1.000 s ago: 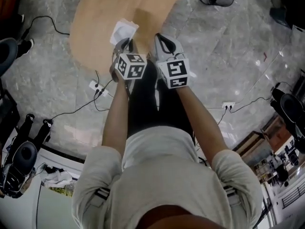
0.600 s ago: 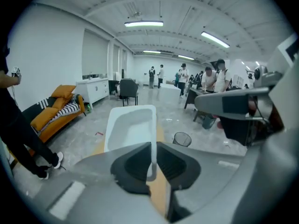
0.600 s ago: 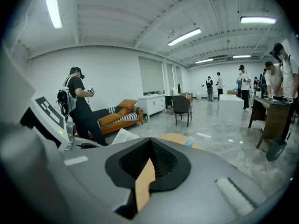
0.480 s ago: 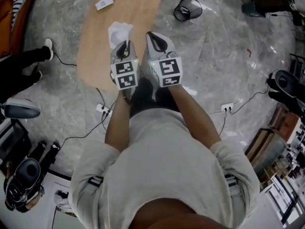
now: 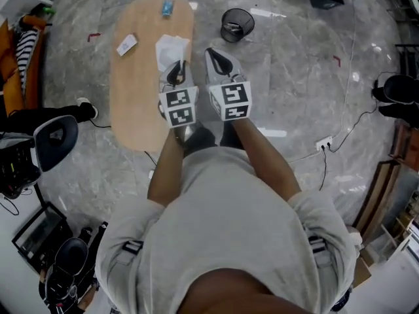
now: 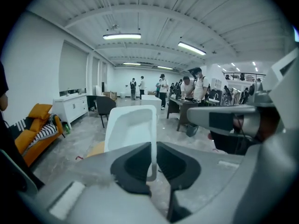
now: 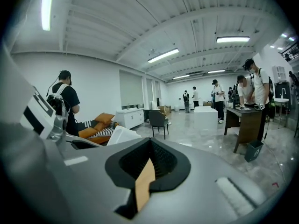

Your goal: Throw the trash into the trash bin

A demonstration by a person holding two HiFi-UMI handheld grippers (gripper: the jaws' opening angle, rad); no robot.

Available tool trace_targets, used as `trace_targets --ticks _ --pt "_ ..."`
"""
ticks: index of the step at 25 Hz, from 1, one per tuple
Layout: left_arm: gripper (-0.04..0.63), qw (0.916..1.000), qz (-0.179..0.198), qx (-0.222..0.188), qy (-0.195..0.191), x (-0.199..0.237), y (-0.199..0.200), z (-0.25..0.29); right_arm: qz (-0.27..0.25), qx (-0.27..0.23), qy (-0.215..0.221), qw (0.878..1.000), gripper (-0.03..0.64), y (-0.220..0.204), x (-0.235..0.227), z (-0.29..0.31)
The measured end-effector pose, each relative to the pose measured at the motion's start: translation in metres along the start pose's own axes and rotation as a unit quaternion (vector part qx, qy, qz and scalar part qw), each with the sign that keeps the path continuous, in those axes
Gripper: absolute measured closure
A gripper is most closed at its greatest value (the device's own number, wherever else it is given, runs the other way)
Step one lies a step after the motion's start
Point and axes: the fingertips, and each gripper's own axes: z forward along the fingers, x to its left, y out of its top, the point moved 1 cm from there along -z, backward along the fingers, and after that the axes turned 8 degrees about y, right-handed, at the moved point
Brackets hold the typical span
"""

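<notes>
In the head view I hold both grippers side by side, high above a wooden table (image 5: 141, 97). My left gripper (image 5: 177, 70) is shut on a white plastic tray (image 5: 171, 50). In the left gripper view the tray (image 6: 130, 127) stands upright, its edge pinched in the left gripper (image 6: 152, 162). My right gripper (image 5: 219, 59) sits just right of it with jaws together. In the right gripper view this gripper (image 7: 148, 164) shows only a thin tan sliver in its slit. A black mesh trash bin (image 5: 237, 23) stands on the floor beyond the table's right end.
A white packet (image 5: 126, 44) and a small blue item (image 5: 167, 6) lie on the table. An office chair (image 5: 55, 136) stands at the left. A power strip with cables (image 5: 324, 144) lies on the marble floor at the right. People stand at desks (image 6: 187, 108) far off.
Both grippers have risen, the left still holding the white tray. The table now looks smaller and farther below, and the whole table and the bin have come into view.
</notes>
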Motion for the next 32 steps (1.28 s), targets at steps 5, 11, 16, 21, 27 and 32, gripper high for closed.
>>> trace_targets --ticks 5,11,16,21,27,32 --pt "0.540 0.9999 0.013 -0.006 0.003 -0.041 0.037 0.046 -0.011 -0.010 -0.003 1.000 0.609 0.018 -0.065 0.005" --pt "0.540 1.0000 0.005 -0.004 0.003 -0.106 0.077 0.102 -0.001 -0.021 0.006 1.000 0.609 0.035 -0.153 0.007" --pt "0.540 0.9999 0.011 -0.003 -0.005 -0.159 0.100 0.147 0.011 -0.007 0.001 1.000 0.609 0.032 -0.228 0.013" --pt "0.540 0.9994 0.019 0.028 -0.011 -0.178 0.095 0.181 0.024 0.006 -0.008 1.000 0.609 0.022 -0.272 0.023" --pt "0.540 0.9976 0.027 0.060 -0.025 -0.172 0.099 0.238 0.050 0.038 -0.030 0.998 0.609 0.004 -0.304 0.067" --pt "0.540 0.9958 0.032 0.067 -0.055 -0.170 0.125 0.303 0.055 0.065 -0.053 0.995 0.609 0.002 -0.349 0.111"
